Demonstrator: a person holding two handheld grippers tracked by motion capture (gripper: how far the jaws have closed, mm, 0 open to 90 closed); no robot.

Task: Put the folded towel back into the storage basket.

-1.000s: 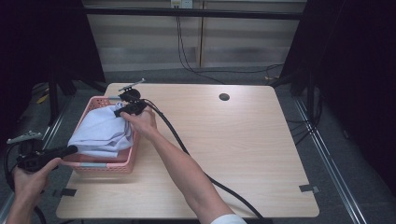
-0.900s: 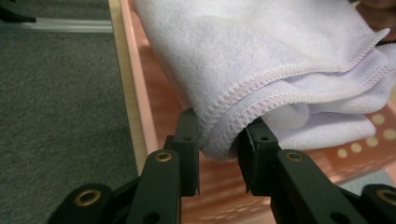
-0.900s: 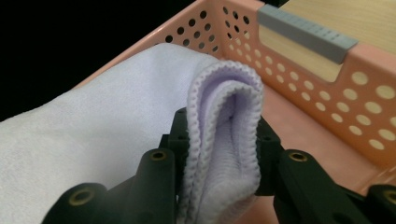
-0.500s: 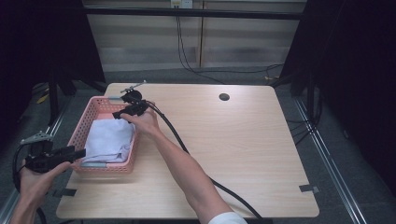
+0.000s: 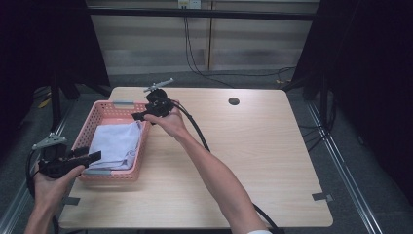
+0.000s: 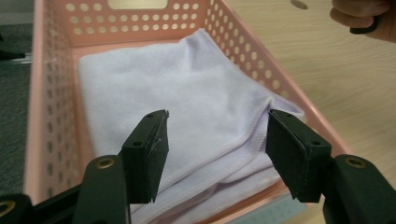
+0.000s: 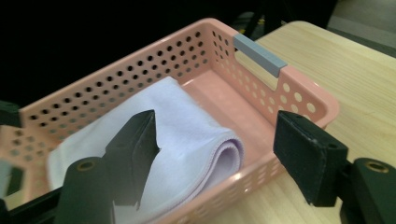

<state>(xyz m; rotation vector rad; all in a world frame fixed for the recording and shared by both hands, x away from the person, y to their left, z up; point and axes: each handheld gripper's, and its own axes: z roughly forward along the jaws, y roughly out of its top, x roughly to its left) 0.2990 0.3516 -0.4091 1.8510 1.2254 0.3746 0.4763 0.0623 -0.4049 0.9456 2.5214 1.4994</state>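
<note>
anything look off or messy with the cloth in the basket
Mostly tidy. The folded lavender cloth lies inside the pink basket, but one corner rides up onto the basket's side rim in the left gripper view. No damage shows.

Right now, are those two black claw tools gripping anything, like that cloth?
Nothing is held. The left gripper and right gripper both stand open, their jaws having just opened; the folded cloth lies loose in the pink basket.
</note>
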